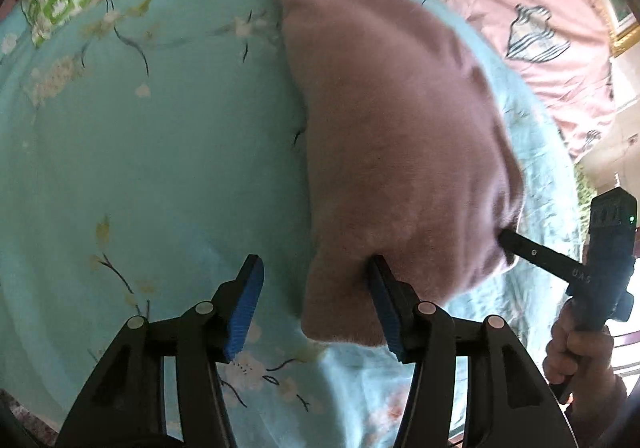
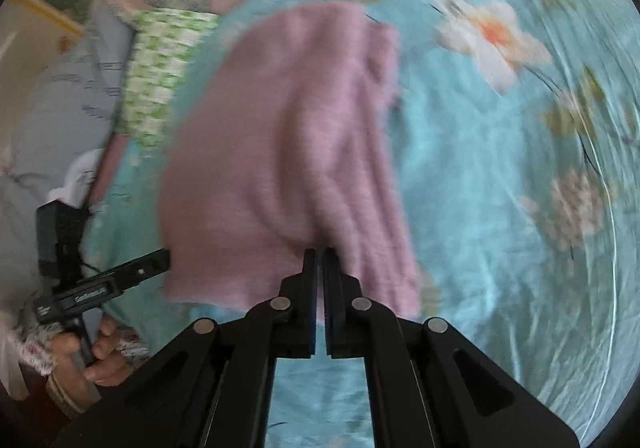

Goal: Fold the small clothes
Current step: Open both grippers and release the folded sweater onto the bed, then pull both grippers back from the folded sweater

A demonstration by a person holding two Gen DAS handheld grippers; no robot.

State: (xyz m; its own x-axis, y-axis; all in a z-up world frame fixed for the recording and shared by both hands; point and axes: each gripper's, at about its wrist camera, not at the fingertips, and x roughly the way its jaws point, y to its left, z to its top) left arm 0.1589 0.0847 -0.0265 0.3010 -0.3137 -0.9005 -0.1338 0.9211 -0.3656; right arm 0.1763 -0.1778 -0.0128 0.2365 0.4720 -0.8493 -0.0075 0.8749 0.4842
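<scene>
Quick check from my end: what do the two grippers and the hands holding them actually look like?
Both are black plastic linkage frames with silver round pivot pins. The left gripper has ribbed blue pads; the right gripper shows thin blue pad edges. White lettering marks the left gripper's body, seen from the right wrist. Bare hands grip the handles; a patterned cuff shows.

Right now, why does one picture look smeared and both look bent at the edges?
Right wrist view: motion blur smears the pink garment and the floral blue bedspread, while the right claw, shut on the cloth, stays sharp. Left wrist view: clearer, only the garment looks soft; the open left claw is crisp. Both views: fisheye lenses curve the bed and leave dark corners.
</scene>
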